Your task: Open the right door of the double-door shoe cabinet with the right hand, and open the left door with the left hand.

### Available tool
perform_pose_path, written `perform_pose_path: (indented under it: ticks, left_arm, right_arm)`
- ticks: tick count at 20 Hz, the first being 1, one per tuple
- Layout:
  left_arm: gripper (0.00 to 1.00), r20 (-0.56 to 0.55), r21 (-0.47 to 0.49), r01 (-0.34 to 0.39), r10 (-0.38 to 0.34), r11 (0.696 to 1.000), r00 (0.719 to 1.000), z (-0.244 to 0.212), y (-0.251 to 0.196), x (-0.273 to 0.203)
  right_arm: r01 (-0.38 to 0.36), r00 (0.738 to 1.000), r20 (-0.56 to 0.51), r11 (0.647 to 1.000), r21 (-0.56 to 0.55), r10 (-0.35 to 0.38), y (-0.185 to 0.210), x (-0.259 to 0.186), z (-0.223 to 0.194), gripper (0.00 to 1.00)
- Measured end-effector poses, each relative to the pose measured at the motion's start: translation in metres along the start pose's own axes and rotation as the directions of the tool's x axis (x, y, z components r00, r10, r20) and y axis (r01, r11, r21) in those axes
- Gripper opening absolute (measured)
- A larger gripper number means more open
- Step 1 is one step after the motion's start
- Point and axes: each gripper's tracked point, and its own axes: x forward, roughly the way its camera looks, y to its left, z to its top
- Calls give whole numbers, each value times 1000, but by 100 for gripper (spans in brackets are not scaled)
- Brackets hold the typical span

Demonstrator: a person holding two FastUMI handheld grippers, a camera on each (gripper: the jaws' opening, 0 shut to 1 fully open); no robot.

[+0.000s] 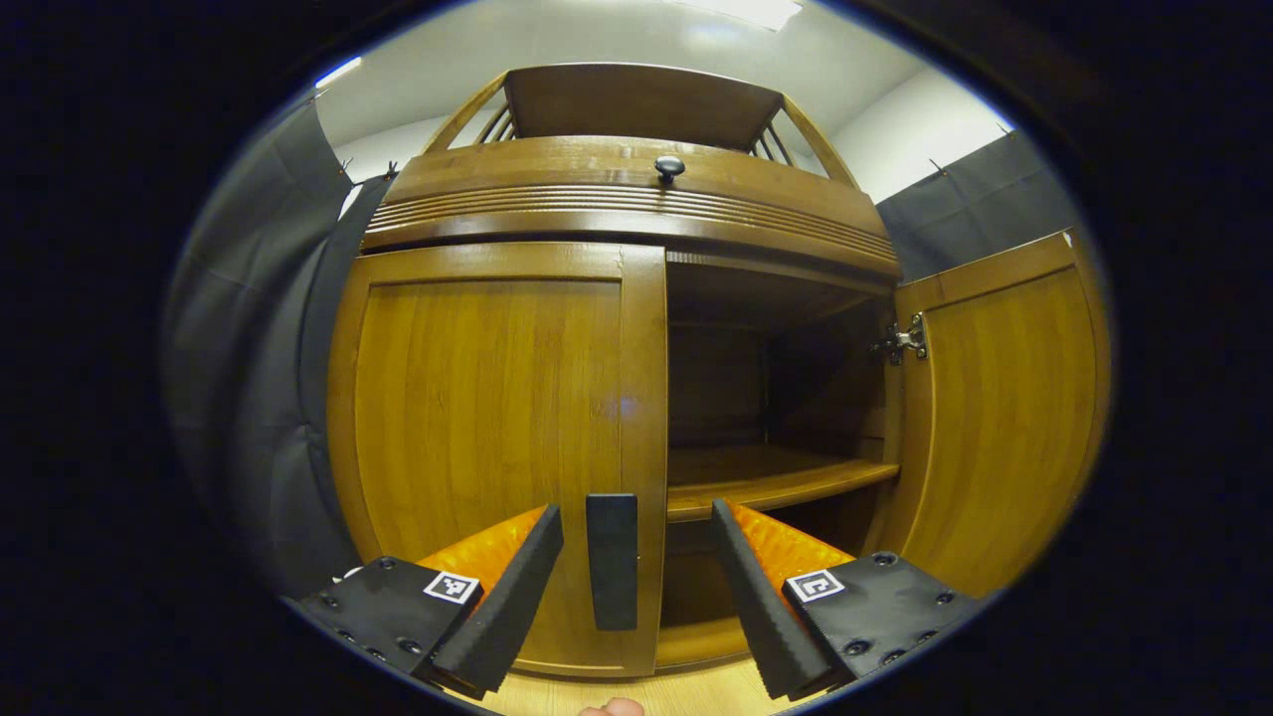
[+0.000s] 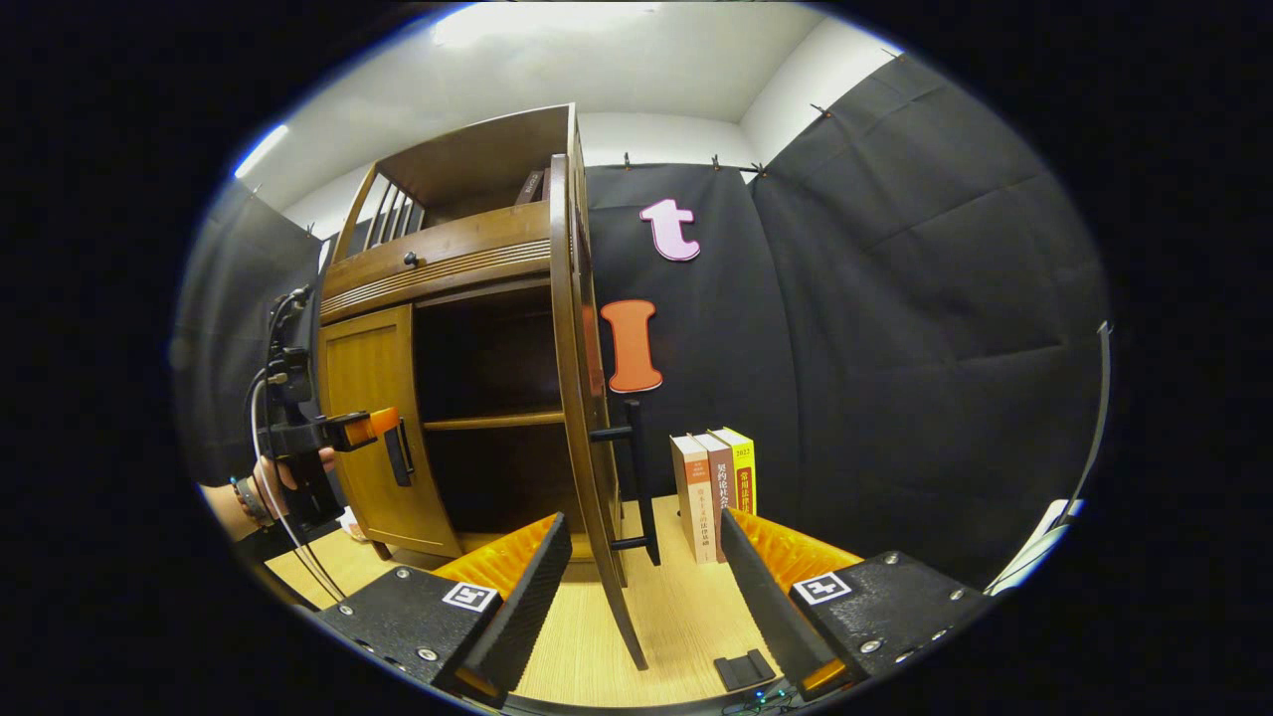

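Note:
In the left gripper view the wooden shoe cabinet [image 1: 636, 189] has its left door [image 1: 487, 428] closed and its right door [image 1: 1004, 418] swung wide open, baring a shelf [image 1: 766, 477]. The left door's black bar handle [image 1: 612, 562] stands in the gap of my left gripper [image 1: 636, 597], which is open, its fingers clear of the handle on both sides. In the right gripper view the right door [image 2: 582, 398] shows edge-on with its black handle [image 2: 644, 477] just beyond my open right gripper [image 2: 641, 587]. A hand [image 2: 283, 477] holds the left gripper [image 2: 378, 428] at the left door's handle [image 2: 402, 452].
Three upright books [image 2: 714, 487] stand on the wooden floor [image 2: 686, 607] right of the open door, against the black cloth wall. A small black block [image 2: 746, 668] lies on the floor near my right gripper. A knob [image 1: 669, 166] sits on the drawer above the doors.

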Motion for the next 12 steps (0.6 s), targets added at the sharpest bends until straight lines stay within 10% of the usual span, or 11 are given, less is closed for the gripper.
perform_pose_path:
  ticks: [12]
  left_arm:
    - [94, -92, -11, -51, 50, 999, 995, -46, 23, 39]
  right_arm:
    - [4, 1000, -1, 1000, -11, -4, 1, -4, 1, 92]
